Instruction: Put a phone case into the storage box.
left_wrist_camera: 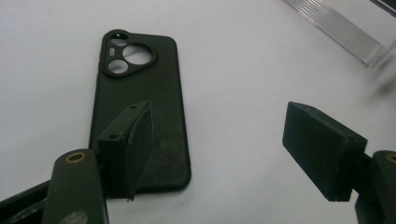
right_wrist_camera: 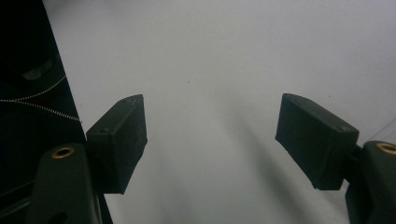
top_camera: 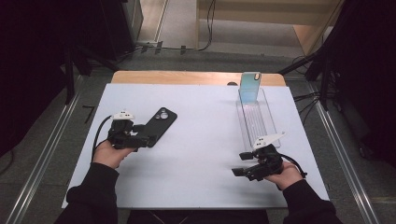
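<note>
Left gripper (top_camera: 148, 138) has its jaws spread wide with nothing pinched, one jaw over the near end of the black phone case (left_wrist_camera: 140, 107), which lies flat and camera-cutout-up on the white counter (top_camera: 201, 140), likely lining up for a grab or fresh off a release. Left hand (top_camera: 109, 154) is low at the counter's left, gripper pointing up-right toward the case. Right gripper (top_camera: 243, 163) is also wide open and empty over bare counter, parked near the clear tray (top_camera: 254, 119) where a bluish case (top_camera: 250, 86) stands upright at its far end.
</note>
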